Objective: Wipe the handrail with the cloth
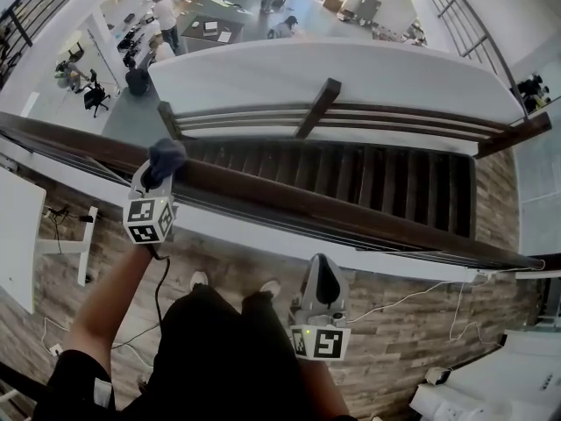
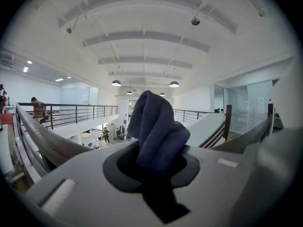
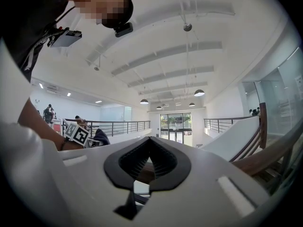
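At the dark wooden handrail [image 1: 351, 210], navy cloth [image 1: 165, 158]; open hall [image 1: 250, 23] below.

Mezzanine with grey-brown wood-plank floor [image 1: 412, 323]; dark wooden staircase [image 1: 351, 182] below; grey lower hall floor [image 1: 254, 24]. White ribbed ceiling [image 2: 151, 37], round pendant lamps [image 2: 116, 83], black metal balcony railing [image 2: 80, 111]

The cloth [image 2: 156, 126] looks soft-knit, the handrail [image 1: 351, 215] smooth polished wood.
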Demonstrator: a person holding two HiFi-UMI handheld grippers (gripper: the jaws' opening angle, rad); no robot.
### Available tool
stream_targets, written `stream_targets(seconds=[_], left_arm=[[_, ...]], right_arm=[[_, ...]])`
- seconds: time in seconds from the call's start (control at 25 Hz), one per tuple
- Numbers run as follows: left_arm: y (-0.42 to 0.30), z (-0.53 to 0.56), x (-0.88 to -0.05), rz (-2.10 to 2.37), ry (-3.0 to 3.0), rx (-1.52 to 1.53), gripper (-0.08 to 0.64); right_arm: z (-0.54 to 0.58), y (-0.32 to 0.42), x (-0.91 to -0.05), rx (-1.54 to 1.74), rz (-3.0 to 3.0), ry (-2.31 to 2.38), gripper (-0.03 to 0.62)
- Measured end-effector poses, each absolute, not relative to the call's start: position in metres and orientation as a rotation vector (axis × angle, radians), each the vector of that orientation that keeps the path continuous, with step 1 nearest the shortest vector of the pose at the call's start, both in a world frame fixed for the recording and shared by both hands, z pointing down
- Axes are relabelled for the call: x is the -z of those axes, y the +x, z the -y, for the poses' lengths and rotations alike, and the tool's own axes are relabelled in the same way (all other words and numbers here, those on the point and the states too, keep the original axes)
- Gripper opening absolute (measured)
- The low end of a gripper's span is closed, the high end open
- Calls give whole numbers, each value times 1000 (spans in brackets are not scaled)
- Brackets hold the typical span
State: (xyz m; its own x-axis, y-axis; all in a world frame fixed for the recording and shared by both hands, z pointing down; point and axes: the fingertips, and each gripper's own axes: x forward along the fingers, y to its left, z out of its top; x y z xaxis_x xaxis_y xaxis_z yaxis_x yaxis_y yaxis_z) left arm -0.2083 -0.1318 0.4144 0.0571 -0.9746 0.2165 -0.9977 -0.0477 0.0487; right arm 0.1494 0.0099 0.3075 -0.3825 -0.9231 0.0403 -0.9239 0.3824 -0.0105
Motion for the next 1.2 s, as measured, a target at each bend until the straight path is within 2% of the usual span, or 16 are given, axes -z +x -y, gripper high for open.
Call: stream_targets(seconds=[1.2], left_arm=[[-85,128,-411,1983,2201,-227,72]], right_arm=[[-4,239,-311,-64,2537,1780,2]])
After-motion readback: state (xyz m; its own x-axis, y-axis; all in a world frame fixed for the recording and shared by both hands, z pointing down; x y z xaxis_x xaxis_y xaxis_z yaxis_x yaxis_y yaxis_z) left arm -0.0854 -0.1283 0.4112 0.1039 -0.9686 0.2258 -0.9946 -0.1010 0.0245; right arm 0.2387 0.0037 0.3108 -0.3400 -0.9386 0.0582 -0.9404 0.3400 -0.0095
